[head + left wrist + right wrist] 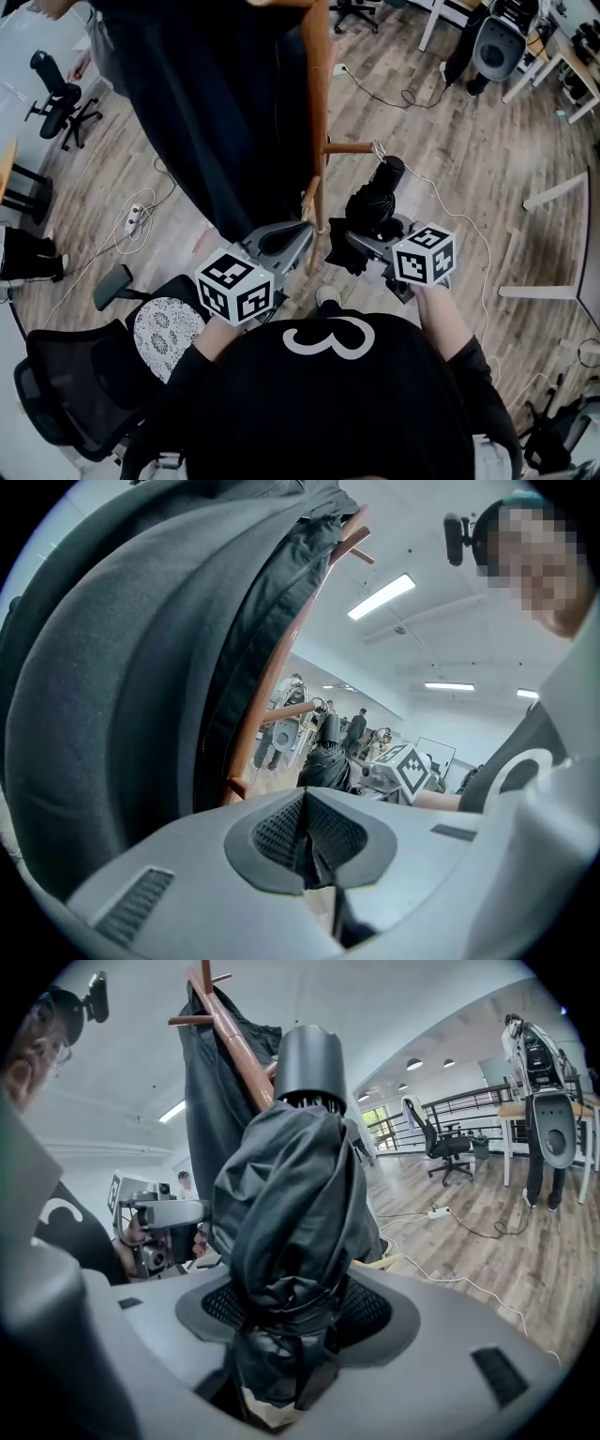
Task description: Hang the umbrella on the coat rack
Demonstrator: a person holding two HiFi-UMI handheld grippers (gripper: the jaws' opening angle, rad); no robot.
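A folded black umbrella (pixel 375 202) stands upright in my right gripper (pixel 364 236), which is shut on its lower fabric part. In the right gripper view the umbrella (pixel 291 1241) fills the middle, its round black handle cap (pixel 309 1068) uppermost. The wooden coat rack (pixel 320 112) rises just left of it, with a short peg (pixel 349 147) pointing toward the umbrella's top. A long dark coat (pixel 216 103) hangs on the rack. My left gripper (pixel 302 234) sits beside the pole's lower part, its jaws shut with nothing between them; the pole (pixel 272 686) and coat (pixel 131 686) loom close in the left gripper view.
Wooden floor with a white power strip (pixel 134 220) and trailing cables (pixel 450 202). A black office chair (pixel 80 384) with a patterned cushion (pixel 167 328) stands at the lower left. Another chair (pixel 58 98) is far left. White table legs (pixel 553 192) are on the right.
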